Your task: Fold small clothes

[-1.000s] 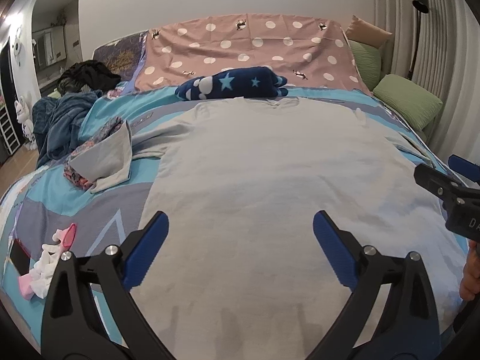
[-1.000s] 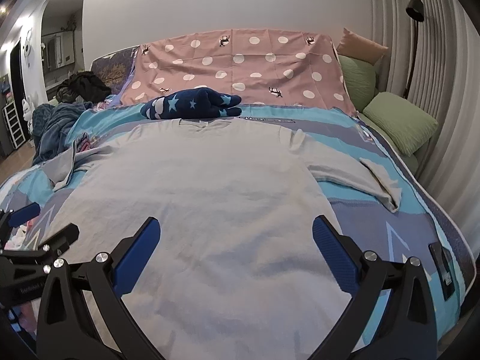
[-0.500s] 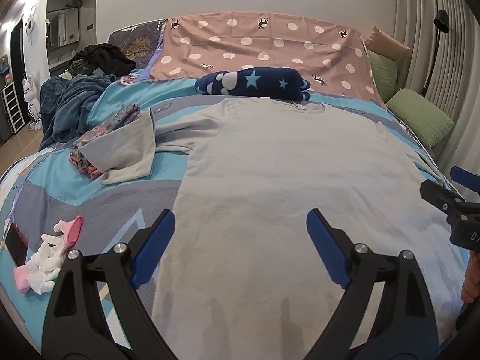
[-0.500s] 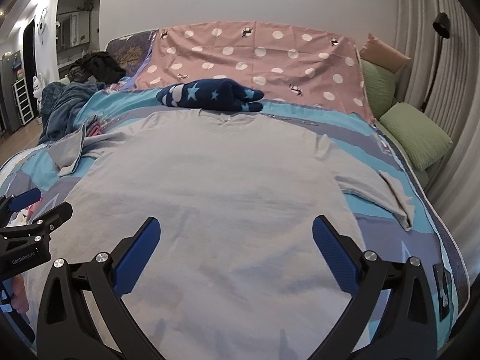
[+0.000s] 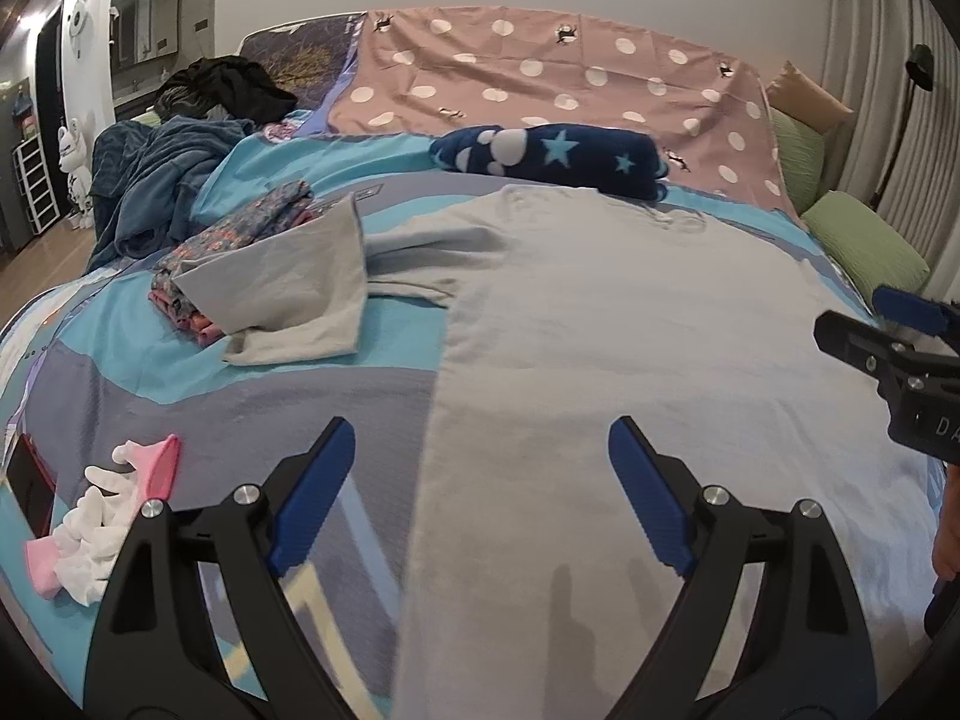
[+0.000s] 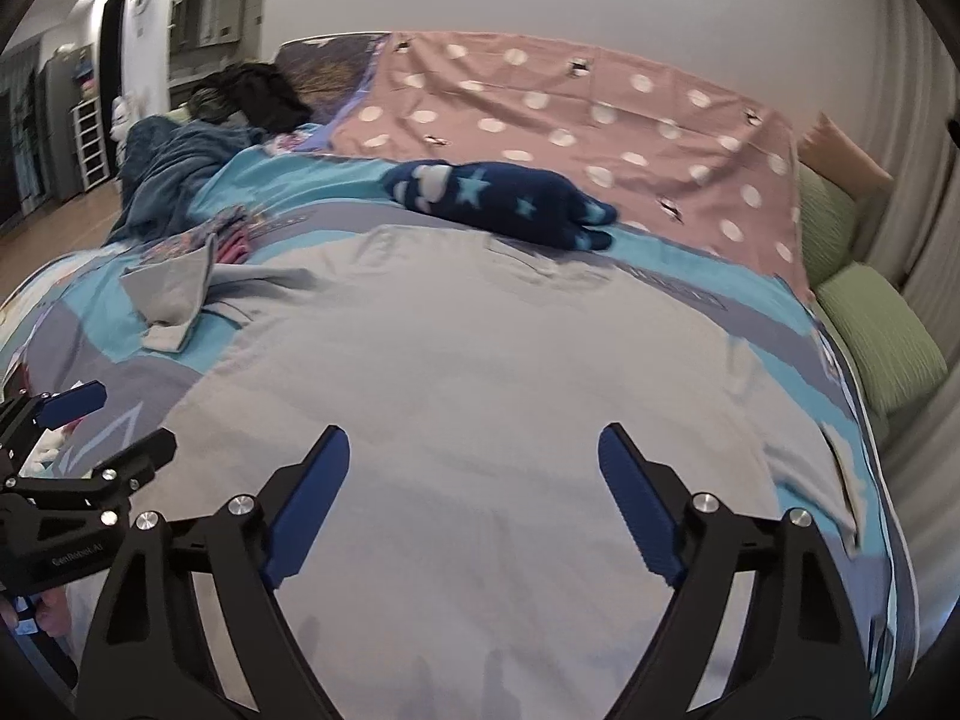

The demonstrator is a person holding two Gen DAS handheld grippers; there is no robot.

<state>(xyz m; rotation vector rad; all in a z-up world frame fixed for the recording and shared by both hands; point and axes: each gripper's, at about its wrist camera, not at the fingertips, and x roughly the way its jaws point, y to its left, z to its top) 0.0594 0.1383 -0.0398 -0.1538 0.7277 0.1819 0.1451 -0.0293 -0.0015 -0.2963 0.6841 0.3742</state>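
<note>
A light grey long-sleeved shirt lies spread flat on the bed, collar at the far end; it also shows in the right wrist view. Its left sleeve is bent over a patterned folded garment. Its right sleeve lies along the bed's right edge. My left gripper is open and empty, above the shirt's left hem edge. My right gripper is open and empty, above the shirt's lower middle. Each gripper shows at the side of the other's view.
A navy star-patterned fleece lies past the collar, before a pink dotted sheet. A floral folded garment, dark blue blanket, pink and white socks and a phone lie left. Green pillows lie right.
Both grippers have swung left, so the shirt sits further right in both views. The left gripper now straddles the shirt's left edge. Both stay open.
</note>
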